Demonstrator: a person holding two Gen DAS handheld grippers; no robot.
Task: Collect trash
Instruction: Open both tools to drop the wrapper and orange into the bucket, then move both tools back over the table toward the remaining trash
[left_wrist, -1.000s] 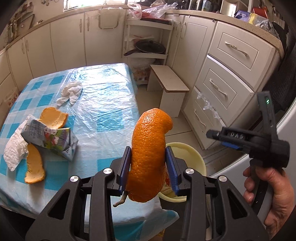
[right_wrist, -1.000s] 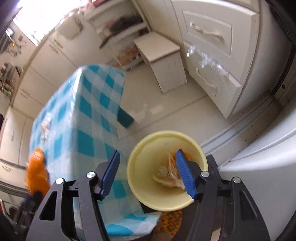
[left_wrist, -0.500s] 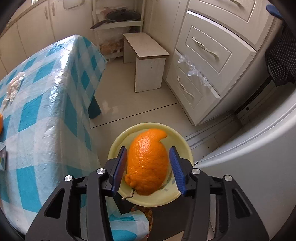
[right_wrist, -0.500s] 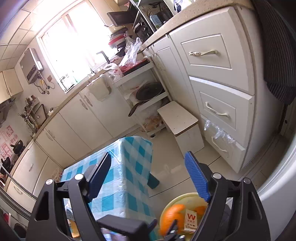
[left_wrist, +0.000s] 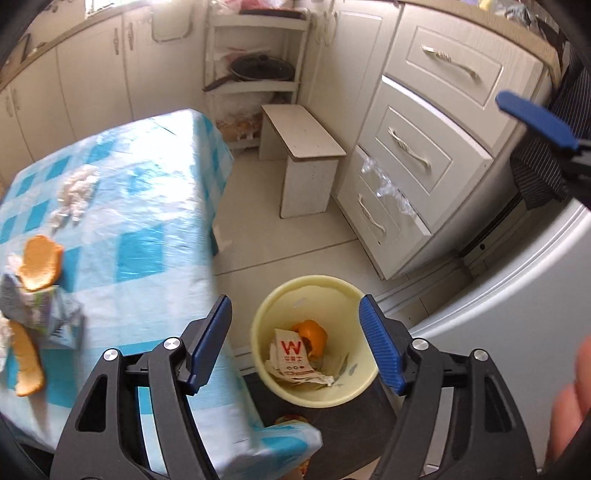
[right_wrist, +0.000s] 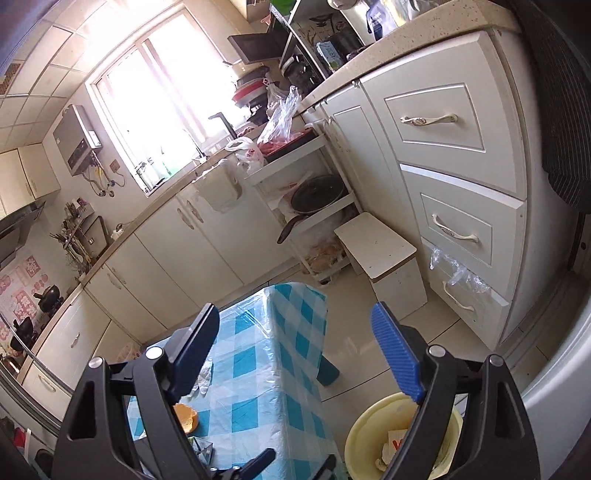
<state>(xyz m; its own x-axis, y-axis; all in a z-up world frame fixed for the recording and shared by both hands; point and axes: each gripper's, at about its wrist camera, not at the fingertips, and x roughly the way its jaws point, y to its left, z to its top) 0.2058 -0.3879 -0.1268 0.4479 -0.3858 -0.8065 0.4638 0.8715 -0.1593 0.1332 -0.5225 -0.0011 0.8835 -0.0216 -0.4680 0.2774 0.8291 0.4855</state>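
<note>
While a sec ago the left tool (left_wrist: 295, 325) pinched an orange peel over the worktop (left_wrist: 147, 206), it's now empty above the yellow bin (left_wrist: 314, 395), jaws opening, nothing btwn them; that peel (left_wrist: 312, 334) lies inside the bin. Right tool (right_wrist: 295, 347) was low over the bin before; now it points across the kitchen, jaws wide apart & empty, bin only at the lower right of its view.

Count: 1 bin on the floor, just beside the worktop's corner. In it: 1 peel, 1 white packet (left_wrist: 293, 356) plus crumpled paper bits, number unclear. On the worktop, left wrist view: 2 peels, one (left_wrist: 38, 264) resting on a carton (left_wrist: 44, 314), the other (left_wrist: 26, 363) near the edge; 1 carton; 1 wad of tissue (left_wrist: 75, 190) farther back, & more white paper at the far left edge, mostly cut off. 1 small stool (left_wrist: 303, 155) by the drawers (left_wrist: 417, 162), 3 drawers stacked.

Writing: packet shows a big red "W" w/ small red marks under it, too small to read. Carton print blurred.
</note>
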